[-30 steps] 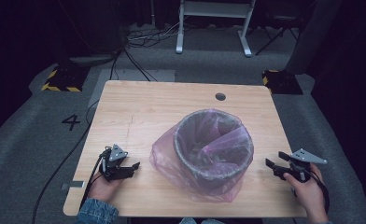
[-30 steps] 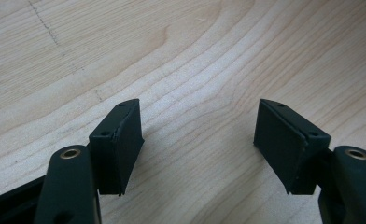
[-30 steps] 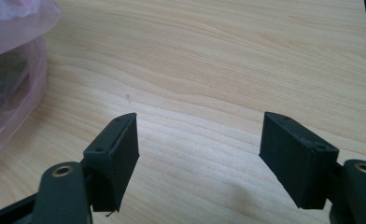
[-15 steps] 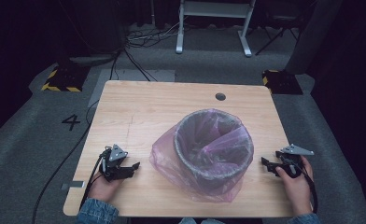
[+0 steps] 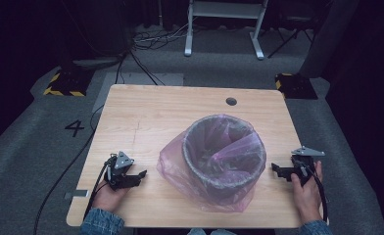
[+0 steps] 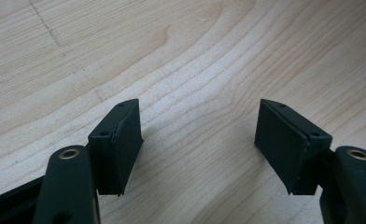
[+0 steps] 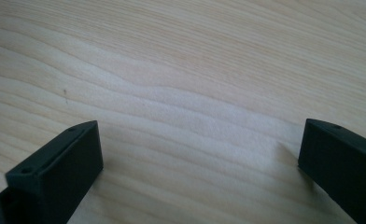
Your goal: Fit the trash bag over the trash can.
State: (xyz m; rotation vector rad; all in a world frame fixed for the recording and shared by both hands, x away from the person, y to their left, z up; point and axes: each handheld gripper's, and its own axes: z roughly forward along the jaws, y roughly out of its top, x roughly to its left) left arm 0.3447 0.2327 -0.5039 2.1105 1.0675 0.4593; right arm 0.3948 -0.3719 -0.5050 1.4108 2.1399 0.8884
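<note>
The bin [image 5: 224,156] with its pink bag [image 5: 180,169] stands on the tabletop [image 5: 151,112], near the front and right of centre. The left gripper [image 5: 137,175] rests left of it, fingers [image 6: 120,144] apart over bare wood. The right gripper [image 5: 276,170] sits to its right, near but clear of it; its fingers [image 7: 59,172] have just been opening and stand wide, nothing between them.

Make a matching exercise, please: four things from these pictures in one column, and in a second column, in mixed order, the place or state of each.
Things:
1. bin
2. left gripper
3. right gripper
4. round hole

Places or states:
A. in the table top near its far edge
B. open, on the right of the bin, over bare wood
C. middle of the table, lined with a pink bag
D. open, near the table's near left corner

Pairs: 1-C, 2-D, 3-B, 4-A
</note>
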